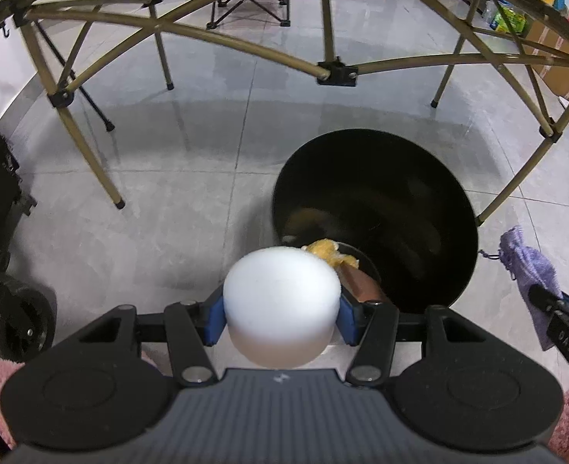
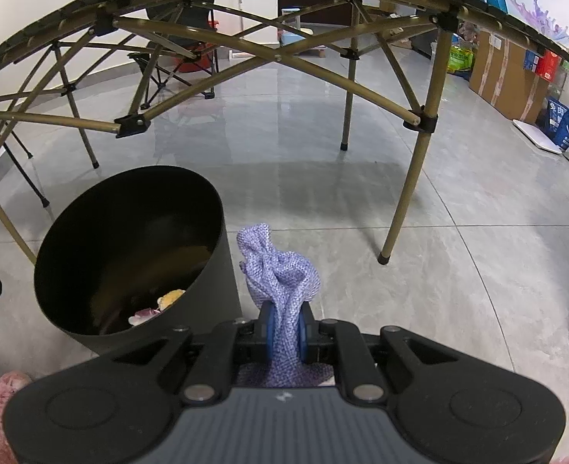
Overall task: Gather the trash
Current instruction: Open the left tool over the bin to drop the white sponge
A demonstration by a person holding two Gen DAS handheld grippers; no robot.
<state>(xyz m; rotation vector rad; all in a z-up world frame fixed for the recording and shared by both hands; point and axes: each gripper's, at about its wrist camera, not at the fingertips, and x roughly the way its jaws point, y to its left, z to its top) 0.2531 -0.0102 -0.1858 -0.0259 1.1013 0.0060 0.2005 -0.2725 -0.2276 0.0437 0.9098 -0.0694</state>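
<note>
My left gripper (image 1: 282, 319) is shut on a white foam cylinder (image 1: 281, 303), its blue pads pressed against both sides. It hangs just before the near rim of a black round trash bin (image 1: 419, 208) standing on the floor. Yellow and brown scraps (image 1: 328, 251) lie in the bin's bottom. My right gripper (image 2: 286, 334) is shut on a crumpled purple mesh cloth (image 2: 280, 270), held beside the bin (image 2: 129, 247), to its right. In the left wrist view the same cloth (image 1: 530, 270) and the right gripper show at the right edge.
A folding table's gold frame (image 1: 334, 71) with thin legs (image 2: 400, 201) arches over the grey tiled floor behind the bin. A black wheeled cart (image 1: 9, 309) stands at the left. Boxes and bags (image 2: 516, 73) line the right wall. A folding chair (image 2: 180, 58) stands far back.
</note>
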